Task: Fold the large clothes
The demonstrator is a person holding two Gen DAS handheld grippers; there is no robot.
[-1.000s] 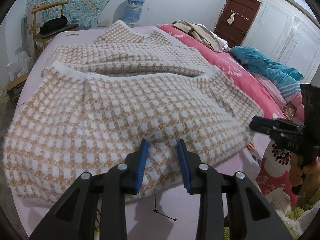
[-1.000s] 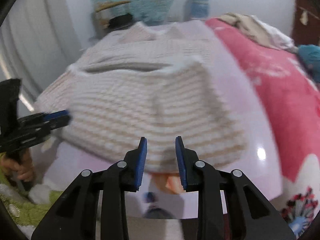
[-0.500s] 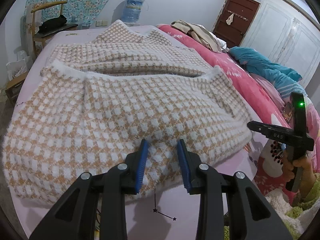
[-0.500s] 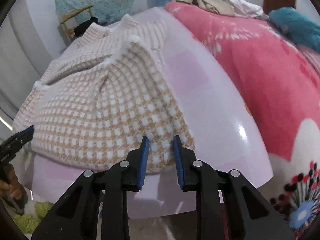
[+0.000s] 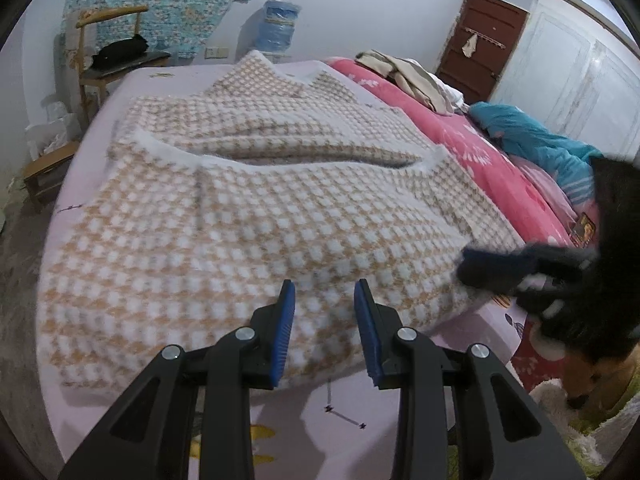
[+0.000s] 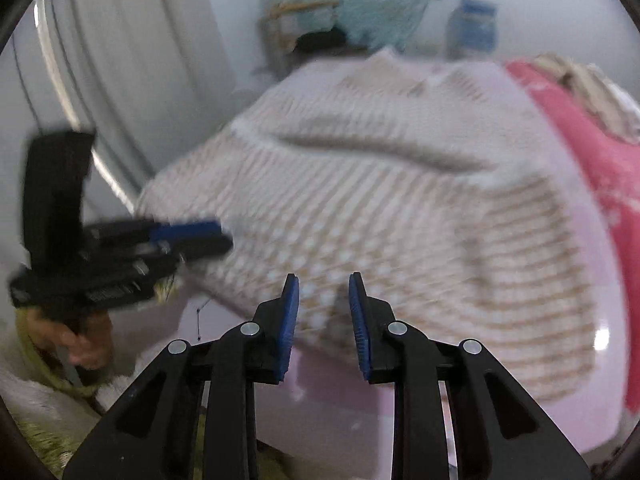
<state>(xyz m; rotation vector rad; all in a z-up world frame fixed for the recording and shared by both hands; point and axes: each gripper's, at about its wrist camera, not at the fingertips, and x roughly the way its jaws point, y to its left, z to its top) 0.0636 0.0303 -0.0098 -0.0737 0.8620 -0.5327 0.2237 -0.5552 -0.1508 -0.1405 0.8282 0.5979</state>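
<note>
Sweater (image 5: 256, 216) was spread folded on the bed (image 5: 92, 128). Both grippers, left (image 5: 325, 320) and right (image 6: 323, 316), were held open and empty at its near hem; since a half-second earlier, the right gripper had been swung back toward 9 o'clock.

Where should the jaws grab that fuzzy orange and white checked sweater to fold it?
Grip the fuzzy orange-and-white checked sweater by its thick near folded edge, coming from the bed's foot; that edge hangs closest, near the lilac sheet, probably easiest to pinch.

Soft, even indoor light; fisheye bending and dark corners. Right wrist view heavily motion-blurred. Glare spot on bedsheet (image 6: 601, 339), perhaps a lamp.
</note>
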